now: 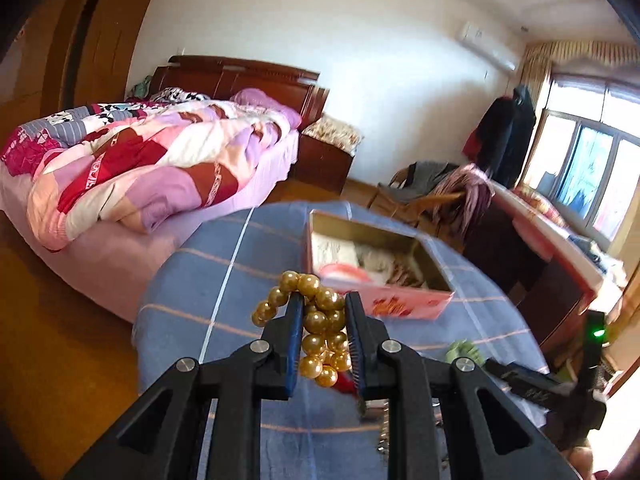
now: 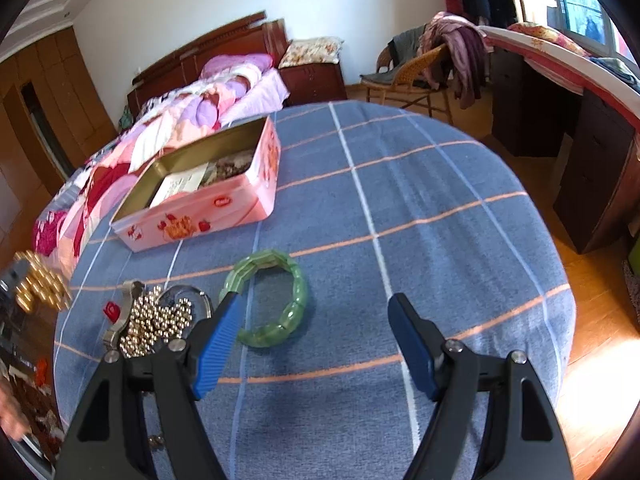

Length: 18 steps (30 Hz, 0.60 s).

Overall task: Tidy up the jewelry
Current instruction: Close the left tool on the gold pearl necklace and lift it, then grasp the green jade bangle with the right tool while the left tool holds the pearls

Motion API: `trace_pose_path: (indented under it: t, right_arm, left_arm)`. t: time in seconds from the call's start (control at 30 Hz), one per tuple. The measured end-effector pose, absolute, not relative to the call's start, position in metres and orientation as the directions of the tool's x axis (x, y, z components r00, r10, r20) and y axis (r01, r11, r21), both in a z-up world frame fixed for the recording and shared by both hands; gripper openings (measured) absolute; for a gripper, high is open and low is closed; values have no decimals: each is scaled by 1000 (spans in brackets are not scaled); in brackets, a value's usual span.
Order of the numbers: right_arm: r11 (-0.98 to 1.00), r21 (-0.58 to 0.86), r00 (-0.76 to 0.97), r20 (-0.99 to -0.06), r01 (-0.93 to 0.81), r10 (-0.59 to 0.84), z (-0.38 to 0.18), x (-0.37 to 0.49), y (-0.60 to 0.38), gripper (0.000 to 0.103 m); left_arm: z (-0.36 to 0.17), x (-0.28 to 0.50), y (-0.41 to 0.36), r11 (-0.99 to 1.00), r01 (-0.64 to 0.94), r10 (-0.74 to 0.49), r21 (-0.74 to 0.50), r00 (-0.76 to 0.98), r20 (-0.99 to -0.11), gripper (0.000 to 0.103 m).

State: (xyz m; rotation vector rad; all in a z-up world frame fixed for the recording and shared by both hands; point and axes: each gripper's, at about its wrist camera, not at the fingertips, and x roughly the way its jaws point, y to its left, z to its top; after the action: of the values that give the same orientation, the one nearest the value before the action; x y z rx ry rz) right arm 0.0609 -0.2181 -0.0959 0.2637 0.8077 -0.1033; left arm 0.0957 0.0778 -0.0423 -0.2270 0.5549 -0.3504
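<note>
Left gripper [image 1: 320, 300]: closed on a string of gold beads [image 1: 320, 332], bunched between the blue pads, lifted above the blue checked tablecloth [image 1: 224, 264]. Just beyond the fingertips, a little to the right: open pink tin [image 1: 404, 304], some items inside.

Right gripper [image 2: 312, 304]: wide open, nothing between the jaws. Touching or just over its left fingertip: green bracelet [image 2: 280, 300] flat on the cloth. Further left: heap of small silver beads [image 2: 156, 320]. Ahead and left: the tin.
</note>
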Motion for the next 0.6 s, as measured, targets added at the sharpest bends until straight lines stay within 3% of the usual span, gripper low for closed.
trace_pose_path:
  t: [0.13,0.3,0.53,0.6]
  right_arm:
    - [978,128,650,-760,163,-9,-96,77,-208,78]
    - [986,152,615,-785,74,75,-100,91,-192,78]
    - [996,40,585,-811,74,-11,-111,96,-183,82]
    - [997,29,588,-809,74,-21,-109,95,-185,71]
  left_arm:
    - [-44,99,72,923,267,-374,-277,791,-484,21]
    - [-46,99,73,922,269,-377,-277,784,-493,21]
    - [-45,98,68,920,281,-386,-275,777,-497,21]
    - [-46,99,67,920,282,-386,-274,774,-502,21]
